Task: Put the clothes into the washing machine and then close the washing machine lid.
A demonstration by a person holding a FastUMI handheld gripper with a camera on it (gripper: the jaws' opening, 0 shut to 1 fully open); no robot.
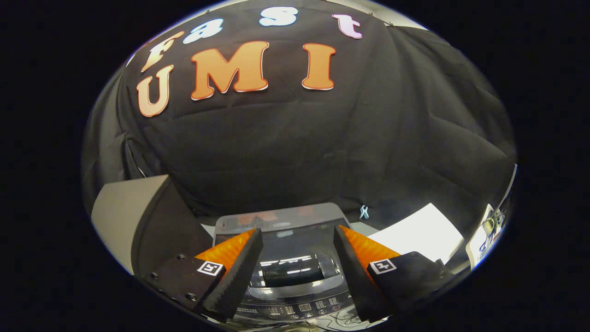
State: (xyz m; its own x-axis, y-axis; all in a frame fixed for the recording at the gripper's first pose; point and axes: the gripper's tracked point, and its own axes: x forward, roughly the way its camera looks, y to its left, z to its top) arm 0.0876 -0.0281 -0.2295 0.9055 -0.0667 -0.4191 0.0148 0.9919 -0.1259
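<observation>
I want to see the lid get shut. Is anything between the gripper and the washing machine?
Nothing visible. The gripper is open and holds nothing, and the washing machine shows straight between its fingers; its glass lid looks already down.

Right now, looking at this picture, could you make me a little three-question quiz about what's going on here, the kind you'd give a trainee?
1. True or false: the hand-held gripper is clamped on a piece of clothing.
2. Is the lid of the washing machine down or raised?
A. Down
B. Raised
3. Fill in: the row of buttons on the washing machine's control panel lies between the gripper's two ______.

Key
1. False: its fingers stand apart with nothing between them.
2. A: the dark glass lid lies flat, reflecting ceiling lights.
3. fingers.
</observation>
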